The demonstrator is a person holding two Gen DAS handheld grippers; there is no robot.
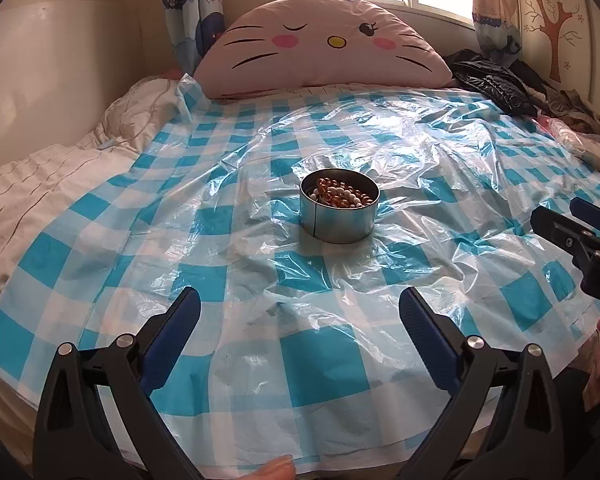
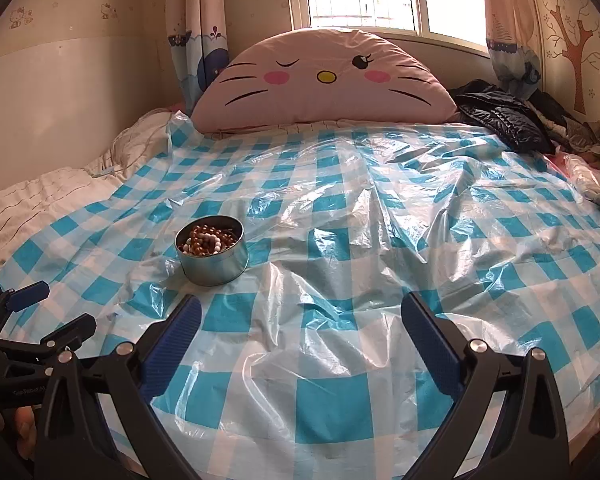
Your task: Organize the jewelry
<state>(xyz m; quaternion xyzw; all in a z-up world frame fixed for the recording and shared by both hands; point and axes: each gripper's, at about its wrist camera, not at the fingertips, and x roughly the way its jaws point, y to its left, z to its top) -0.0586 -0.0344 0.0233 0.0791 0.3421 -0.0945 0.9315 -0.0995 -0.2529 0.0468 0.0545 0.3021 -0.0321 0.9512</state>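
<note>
Both grippers are hanging empty above the bed w/ jaws spread wide: left gripper (image 1: pixel 300 312) is pointing straight at the tin, right gripper (image 2: pixel 300 320) is sitting off to the tin's right, nothing btwn the pads of either. One round metal tin (image 1: pixel 339 210) is standing upright on the blue-checked plastic sheet (image 1: pixel 180 240), roughly mid-bed, well apart from the cat-face cushion (image 1: pixel 320 44) and the dark jacket (image 1: pixel 496 84) at the head end. Beaded jewelry (image 1: pixel 342 194), brown and white strands, is lying piled inside the tin; nothing loose is showing on the sheet, so sorting is looking near done or not begun, can't tell which. Handling-wise, beads are prob. light, smooth, slippery and floppy on their string, so pinching a strand across a bunched section is looking safer than a single bead. Tin is prob. stiff, thin-walled and light, sliding easily on the slick crinkly plastic; gripping across the rim is looking best.
</note>
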